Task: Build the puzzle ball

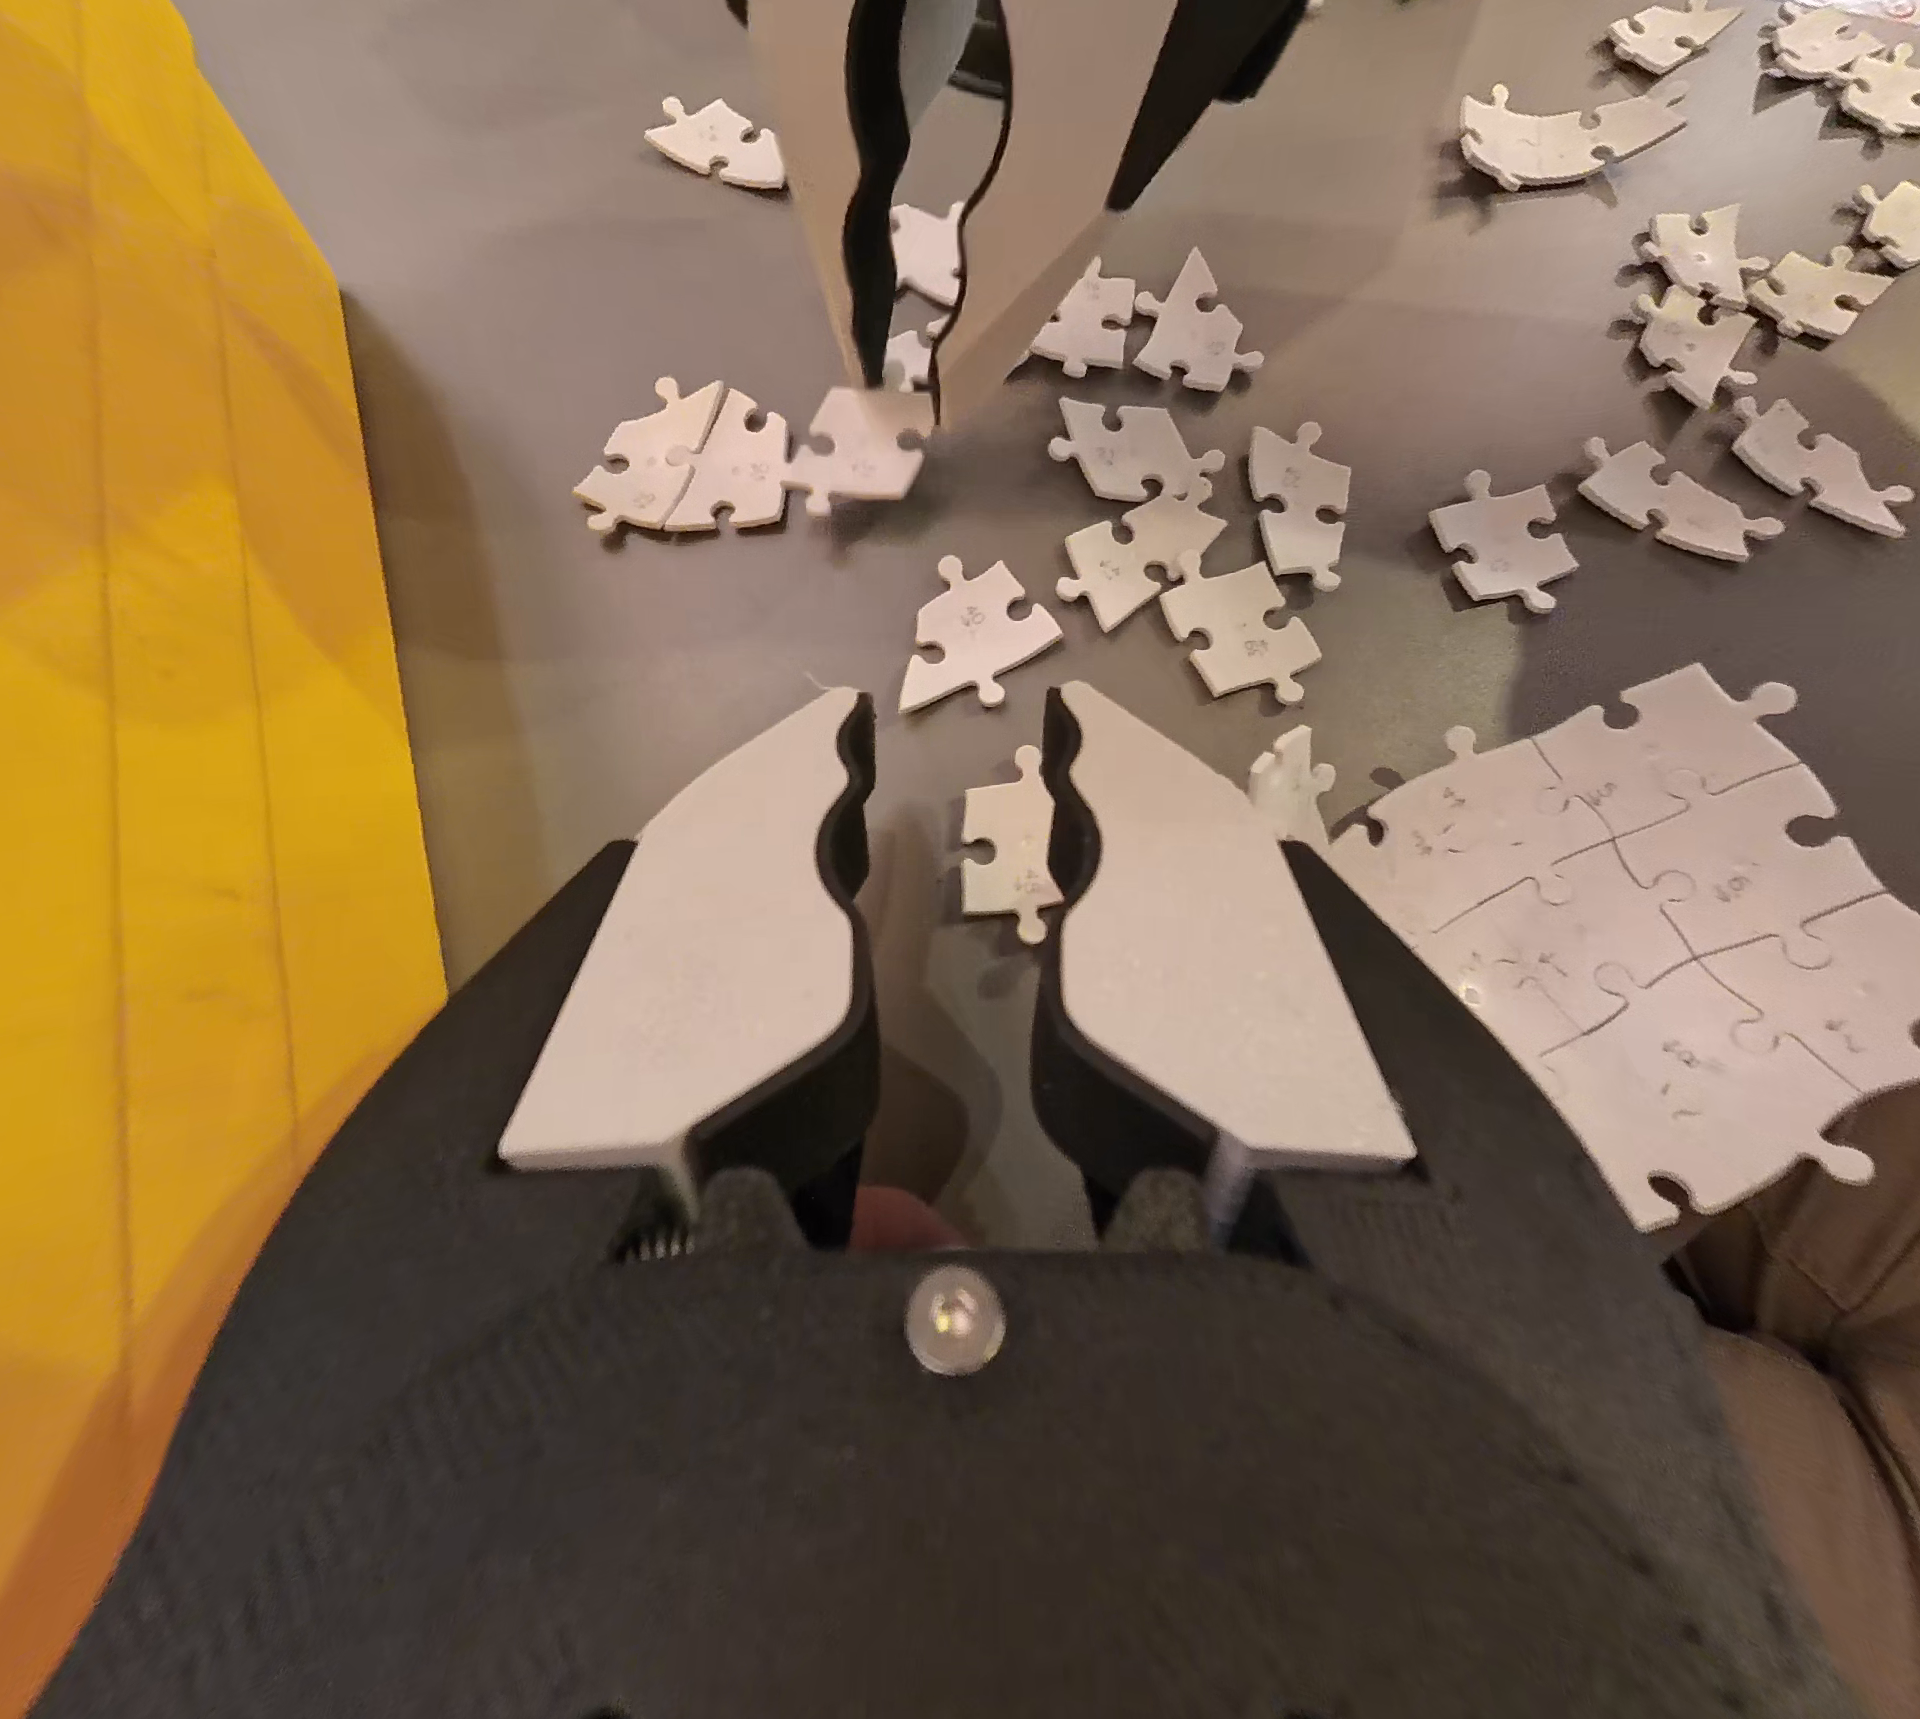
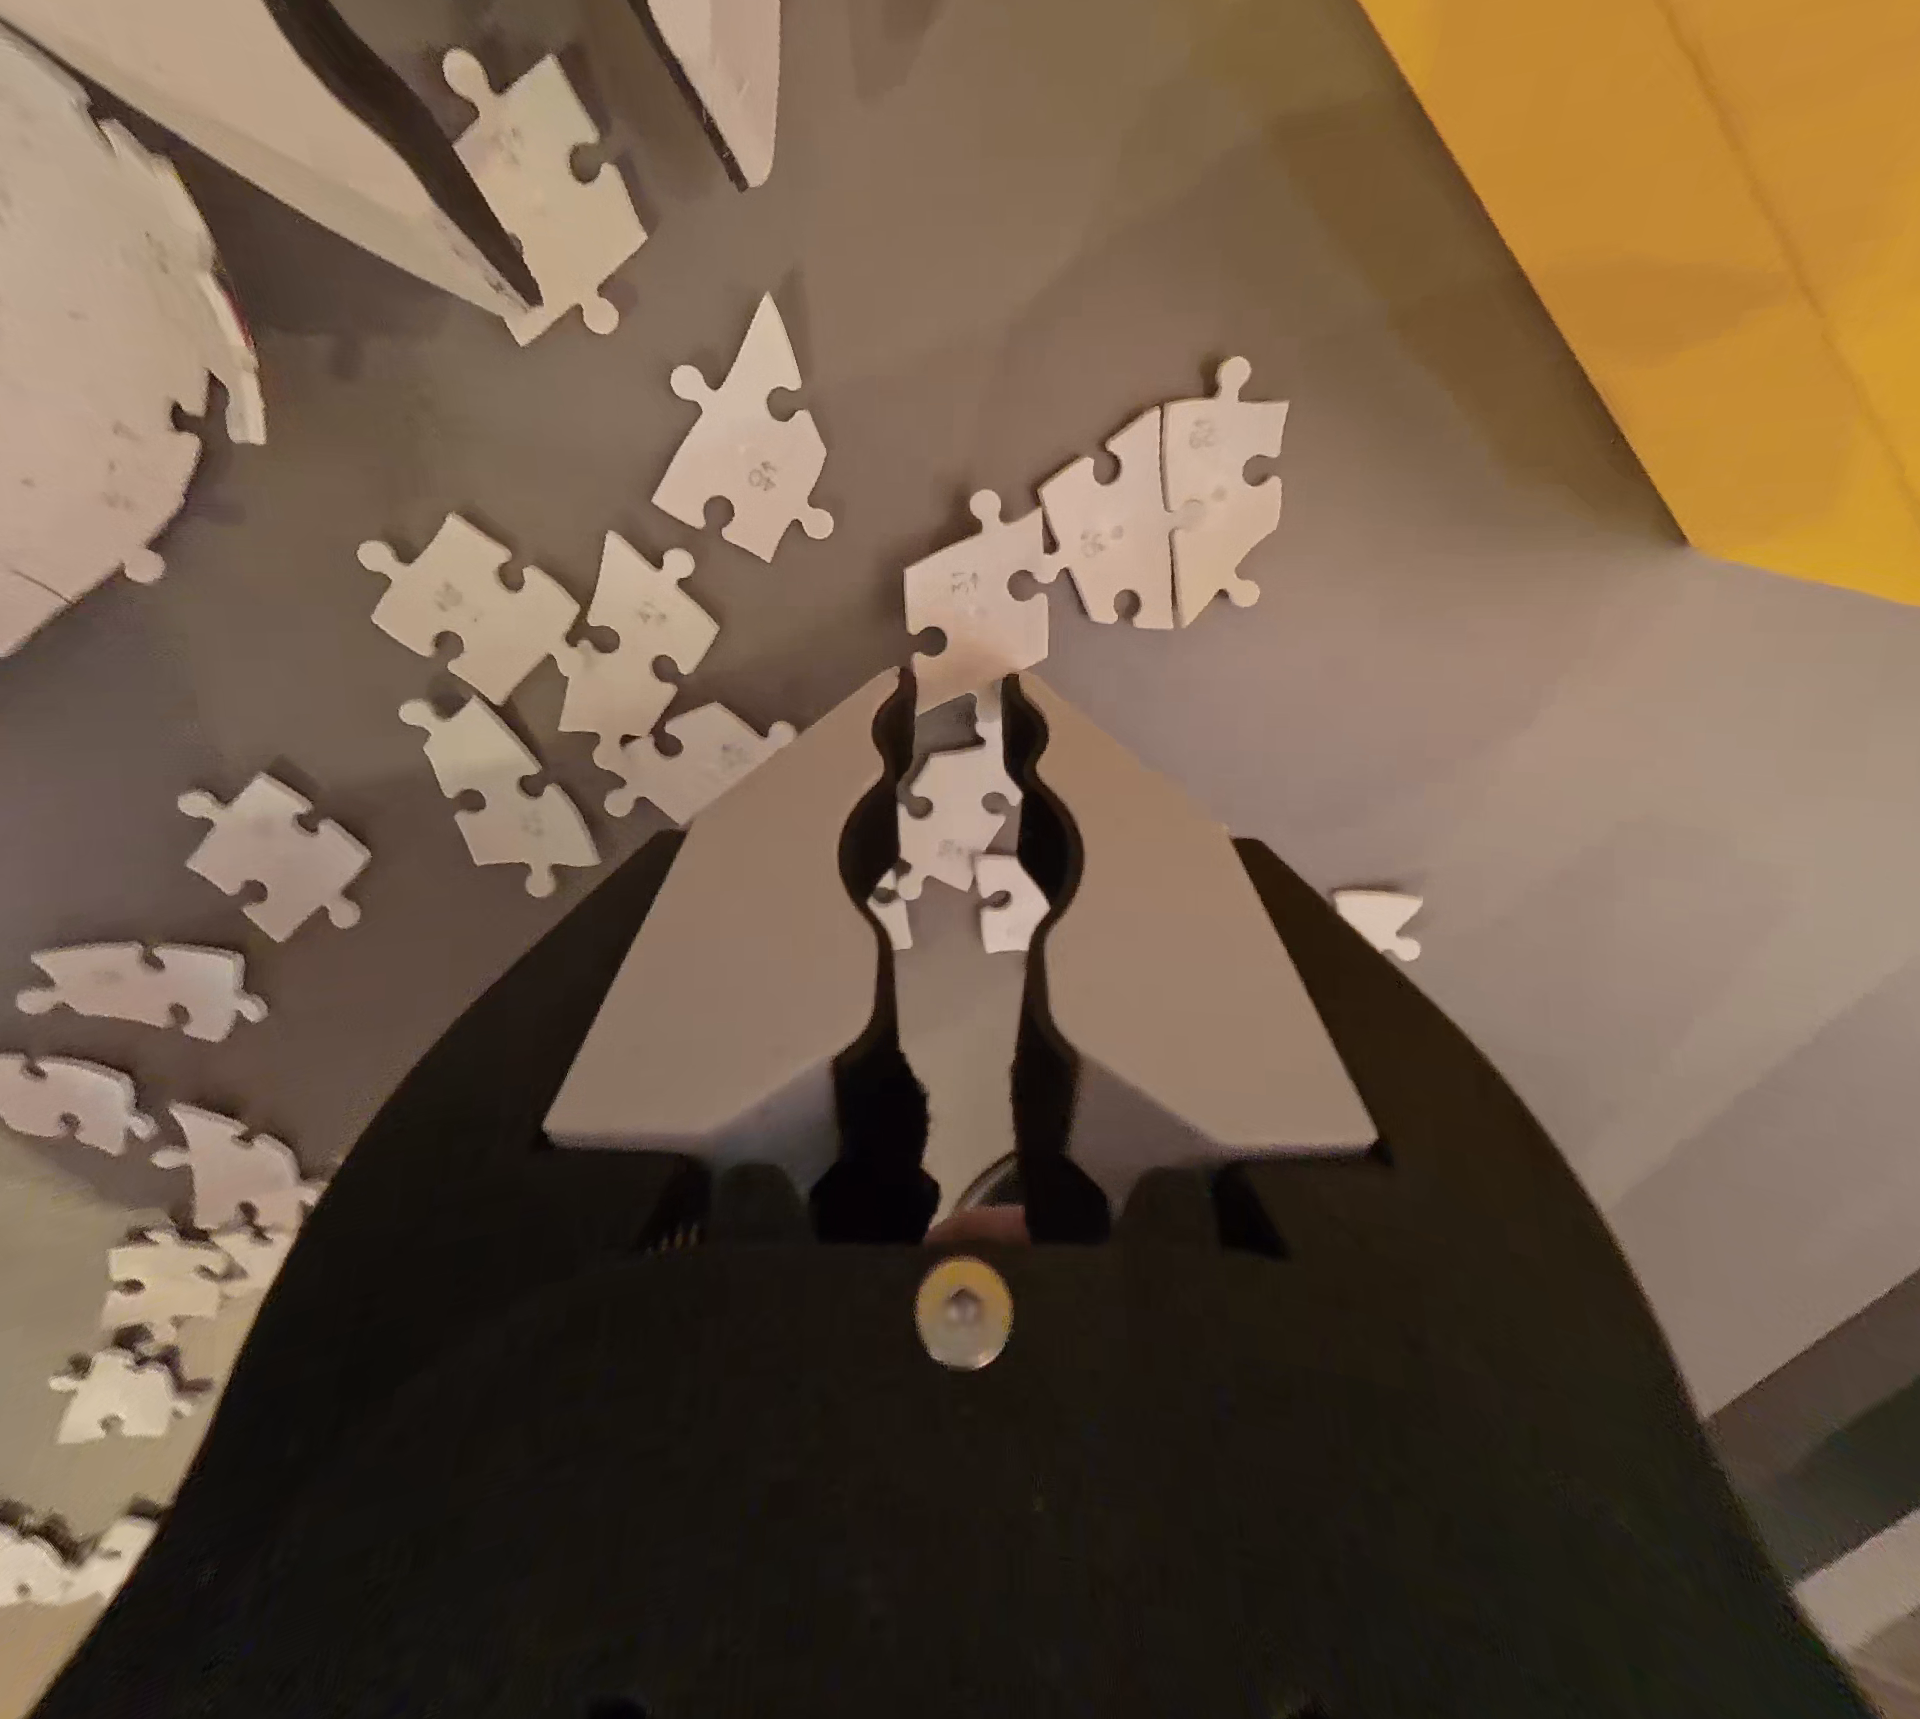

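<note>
Puzzle pieces (image 1: 1236,620) lie scattered blank-side up on our grey table (image 1: 520,267), several hidden under our right gripper (image 2: 958,677), tips apart over one; left gripper (image 1: 958,719) likewise parted, holding nothing.

Both cameras sit just behind their own fingers, looking steeply down at the grey table (image 1: 499,7) from close by, facing each other; both show the joined pieces (image 1: 681,464) near the yellow wall (image 2: 1621,111).
</note>
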Demonstrator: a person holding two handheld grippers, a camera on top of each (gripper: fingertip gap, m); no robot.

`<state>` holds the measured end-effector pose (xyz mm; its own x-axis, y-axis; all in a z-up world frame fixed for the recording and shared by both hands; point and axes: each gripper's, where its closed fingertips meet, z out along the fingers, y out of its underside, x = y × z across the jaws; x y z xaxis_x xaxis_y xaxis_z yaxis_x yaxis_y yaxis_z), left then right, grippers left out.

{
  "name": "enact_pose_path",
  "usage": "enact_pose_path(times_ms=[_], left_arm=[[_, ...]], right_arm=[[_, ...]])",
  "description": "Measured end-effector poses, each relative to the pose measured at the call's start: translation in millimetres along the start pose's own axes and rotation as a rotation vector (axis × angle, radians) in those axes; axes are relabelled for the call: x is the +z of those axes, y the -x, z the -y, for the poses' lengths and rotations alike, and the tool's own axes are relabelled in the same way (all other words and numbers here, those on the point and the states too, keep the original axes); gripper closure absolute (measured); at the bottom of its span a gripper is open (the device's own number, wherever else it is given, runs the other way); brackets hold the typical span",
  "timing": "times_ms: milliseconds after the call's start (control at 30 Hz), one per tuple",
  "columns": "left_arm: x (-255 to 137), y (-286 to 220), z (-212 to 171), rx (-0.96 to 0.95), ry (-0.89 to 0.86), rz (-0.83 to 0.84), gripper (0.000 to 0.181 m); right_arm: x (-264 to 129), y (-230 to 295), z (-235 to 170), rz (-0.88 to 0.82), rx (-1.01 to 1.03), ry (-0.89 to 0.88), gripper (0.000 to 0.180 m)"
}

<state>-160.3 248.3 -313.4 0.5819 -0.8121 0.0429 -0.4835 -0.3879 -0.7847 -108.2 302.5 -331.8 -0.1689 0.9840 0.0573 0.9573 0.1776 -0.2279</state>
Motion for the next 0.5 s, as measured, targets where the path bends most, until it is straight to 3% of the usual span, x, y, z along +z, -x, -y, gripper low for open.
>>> enact_pose_path(times_ms=[267,500], left_arm=[[0.7,1.5,-2.0,-0.004,0.001,-0.002,0.150],[0.0,2.6,-2.1,-0.002,0.002,0.001,0.150]], right_arm=[[0.8,-4.2,2.8,0.037,-0.119,0.056,0.165],[6.5,-8.9,1.1,0.085,-0.106,0.079,0.165]])
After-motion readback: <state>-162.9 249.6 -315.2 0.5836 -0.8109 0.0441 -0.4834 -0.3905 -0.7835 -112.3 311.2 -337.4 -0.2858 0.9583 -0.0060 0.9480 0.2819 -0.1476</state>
